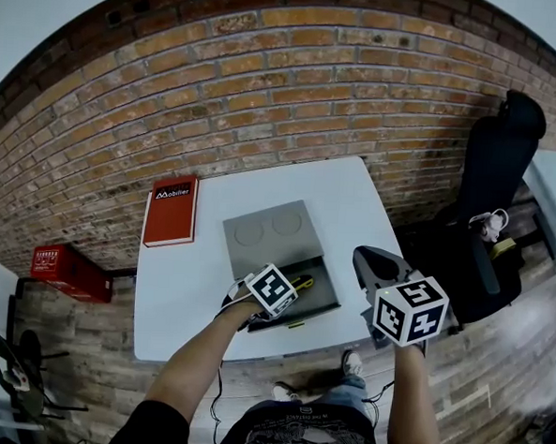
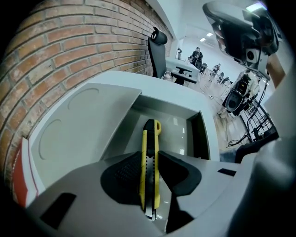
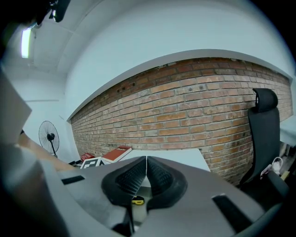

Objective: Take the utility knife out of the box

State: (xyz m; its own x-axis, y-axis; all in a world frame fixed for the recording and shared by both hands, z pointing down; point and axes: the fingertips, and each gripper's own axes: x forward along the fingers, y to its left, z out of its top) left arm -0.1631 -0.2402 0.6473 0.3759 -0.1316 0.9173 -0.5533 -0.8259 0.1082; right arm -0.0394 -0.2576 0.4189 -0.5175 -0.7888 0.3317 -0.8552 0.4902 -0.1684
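The utility knife is yellow-black (box grey).

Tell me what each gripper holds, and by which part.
Left gripper: yellow-and-black utility knife, pinched across its sides toward the blade end, inside the open grey box. Right gripper: jaws together, nothing held.

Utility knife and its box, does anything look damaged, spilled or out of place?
Nothing stands out. The utility knife sits in the open box, gripped by the left tool. The lid lies folded back flat, and nothing looks spilled or broken.
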